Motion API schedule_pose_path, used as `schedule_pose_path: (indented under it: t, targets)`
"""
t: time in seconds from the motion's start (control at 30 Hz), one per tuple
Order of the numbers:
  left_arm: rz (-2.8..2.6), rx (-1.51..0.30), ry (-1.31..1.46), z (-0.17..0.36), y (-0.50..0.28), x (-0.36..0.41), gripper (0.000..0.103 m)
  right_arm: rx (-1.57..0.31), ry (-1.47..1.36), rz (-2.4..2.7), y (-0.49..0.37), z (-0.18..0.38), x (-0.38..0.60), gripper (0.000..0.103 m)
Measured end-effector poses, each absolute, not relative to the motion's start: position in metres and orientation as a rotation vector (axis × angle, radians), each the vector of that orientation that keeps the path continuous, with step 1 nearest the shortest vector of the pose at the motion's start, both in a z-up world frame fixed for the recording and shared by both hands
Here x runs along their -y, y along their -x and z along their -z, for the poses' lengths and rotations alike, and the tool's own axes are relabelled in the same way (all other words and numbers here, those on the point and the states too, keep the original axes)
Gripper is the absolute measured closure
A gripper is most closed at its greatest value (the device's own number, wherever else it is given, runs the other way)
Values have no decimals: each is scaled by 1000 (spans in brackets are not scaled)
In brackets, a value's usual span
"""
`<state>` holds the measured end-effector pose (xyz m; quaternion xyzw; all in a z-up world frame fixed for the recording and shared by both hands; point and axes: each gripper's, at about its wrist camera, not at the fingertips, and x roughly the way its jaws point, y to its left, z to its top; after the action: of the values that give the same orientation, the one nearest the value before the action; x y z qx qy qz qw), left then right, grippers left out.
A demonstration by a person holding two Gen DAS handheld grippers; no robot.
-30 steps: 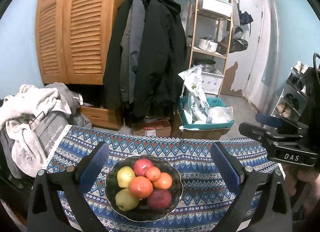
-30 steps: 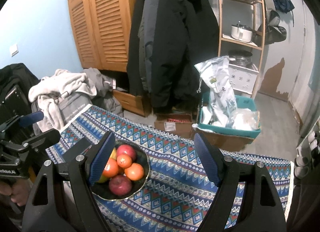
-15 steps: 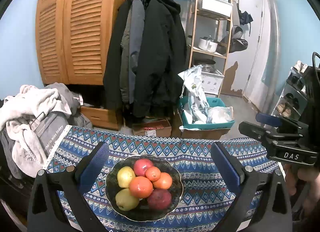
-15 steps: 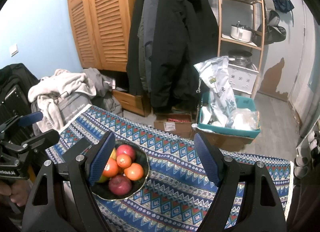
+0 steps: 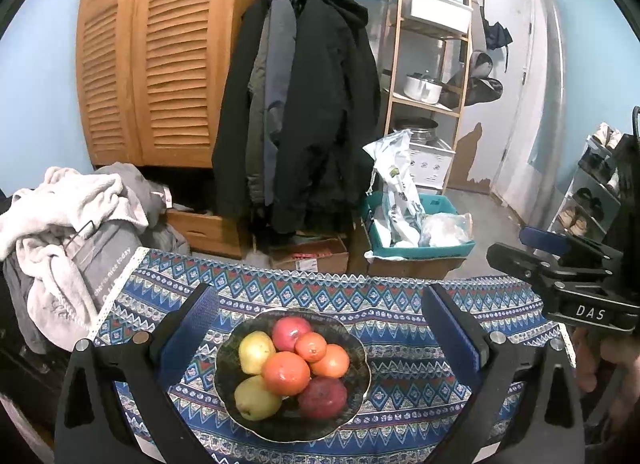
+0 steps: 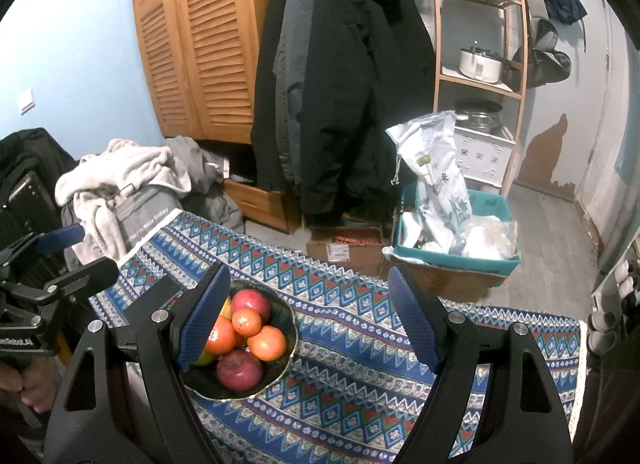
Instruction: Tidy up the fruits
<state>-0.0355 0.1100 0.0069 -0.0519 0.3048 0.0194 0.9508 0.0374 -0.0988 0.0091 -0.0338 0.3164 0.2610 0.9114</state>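
A dark scalloped bowl stands on a blue patterned tablecloth. It holds two red apples, two yellow-green pears, a large orange and two small oranges. My left gripper hovers open above the near side of the bowl, nothing between its blue pads. My right gripper is open too, over bare cloth right of the bowl; its left pad hides part of the fruit. Each gripper shows at the edge of the other view.
Behind the table's far edge are a cardboard box, a teal bin with white bags, hanging dark coats, a wooden louvred wardrobe and a shelf rack. A heap of pale laundry lies left of the table.
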Motion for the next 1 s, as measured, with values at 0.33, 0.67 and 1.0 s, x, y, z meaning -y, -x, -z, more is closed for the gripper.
schedule_pose_path:
  t: [0.33, 0.67, 1.0]
  targets:
    - [-86, -598, 74, -9, 38, -106, 1, -652, 69, -537, -37, -9, 100, 23]
    - [-123, -596, 63, -11, 39, -107, 1, -652, 70, -537, -37, -9, 100, 23]
    - [-136, -583, 39, -11, 40, -103, 1, -654, 70, -535, -37, -9, 98, 23]
